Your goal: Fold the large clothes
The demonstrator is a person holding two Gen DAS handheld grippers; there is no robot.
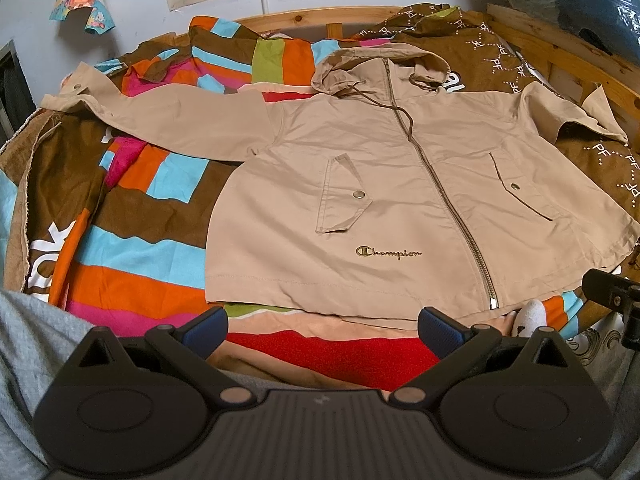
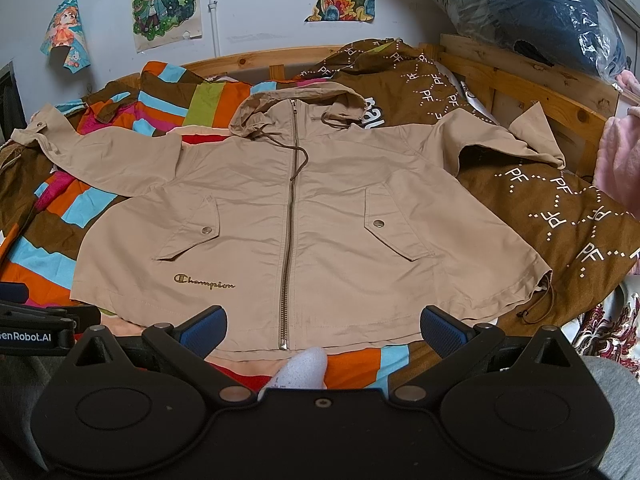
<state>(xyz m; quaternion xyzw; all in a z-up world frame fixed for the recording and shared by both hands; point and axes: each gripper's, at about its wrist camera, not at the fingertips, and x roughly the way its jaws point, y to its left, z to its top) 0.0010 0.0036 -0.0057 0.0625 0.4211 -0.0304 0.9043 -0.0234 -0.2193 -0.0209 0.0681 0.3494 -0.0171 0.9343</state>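
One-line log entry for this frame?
phase: pre-fold | jacket: flat, zipped, sleeves out | left gripper: open | right gripper: open, near hem

The jacket (image 2: 304, 216) lies flat with open air above it and bare bedspread (image 2: 360, 360) before its hem. A white-socked foot (image 2: 302, 368) sits just beside the zipper's lower end; wooden rails (image 2: 520, 80) close the far and right sides.

Tan jacket (image 2: 248, 208): thin woven cloth, matt, lightly creased, with a dull metal zipper (image 2: 289, 240) and shiny metal snaps on 2 pocket flaps. Under it, the striped bedspread (image 1: 132, 264) looks like soft matt fabric. Bed frame (image 1: 568, 56): bare knotty wood. Posters (image 2: 164, 4) on the wall are paper, curling. Both grippers' shells are matt black plastic; the left gripper (image 1: 322, 330) pads look textured blue rubber.
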